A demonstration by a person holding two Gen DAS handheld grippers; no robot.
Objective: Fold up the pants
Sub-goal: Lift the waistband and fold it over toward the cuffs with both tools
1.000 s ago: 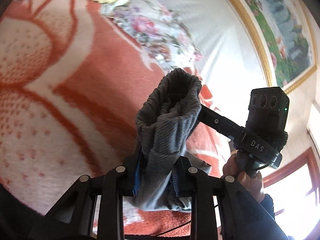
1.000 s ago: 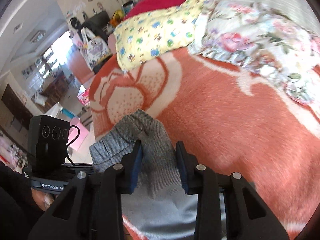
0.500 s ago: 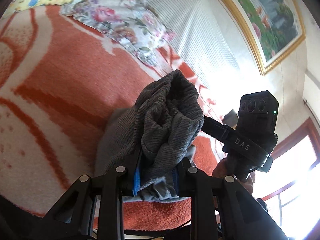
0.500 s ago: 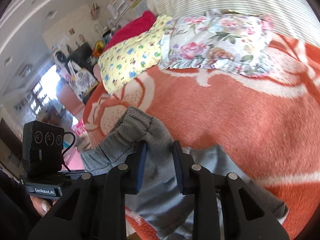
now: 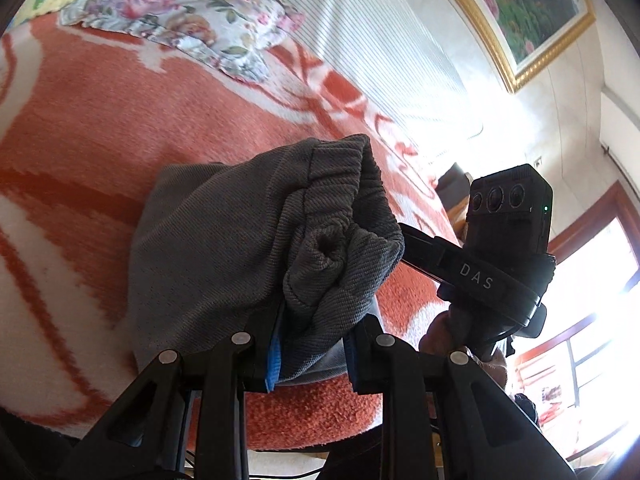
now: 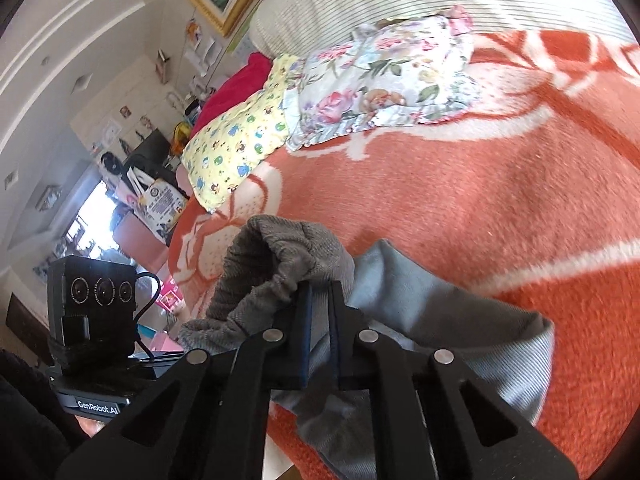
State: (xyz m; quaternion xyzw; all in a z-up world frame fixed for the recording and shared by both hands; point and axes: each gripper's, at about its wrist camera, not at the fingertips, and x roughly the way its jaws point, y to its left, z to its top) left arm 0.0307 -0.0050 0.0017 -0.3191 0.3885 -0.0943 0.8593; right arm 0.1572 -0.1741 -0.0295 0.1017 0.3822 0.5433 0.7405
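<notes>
On the bed: grey pants point(image 5: 208, 248) lie partly spread on the orange blanket point(image 5: 100, 120), near its front edge; pillows point(image 6: 384, 84) sit well beyond.
Left gripper point(image 5: 310, 350): jaws narrow, clamped on a bunched, ribbed band of the pants, which stands up above the fingers.
Right gripper point(image 6: 320, 332): jaws nearly closed, pinching another part of the same band; paler cloth drapes below and to its right onto the blanket.
Pants: both gripped ends are lifted, the rest rests on the blanket; which part is waist or cuff I cannot tell.
Step in hand: likely laying the held edge down to form a fold.
How to do it well: keep both clamps level and apart enough to hold the band taut, lower together, line the edge with the cloth beneath, and release only once it lies flat. Bunching in the left clamp may leave a lump; a gentle outward pull should smooth it.
Containers: none seen.
</notes>
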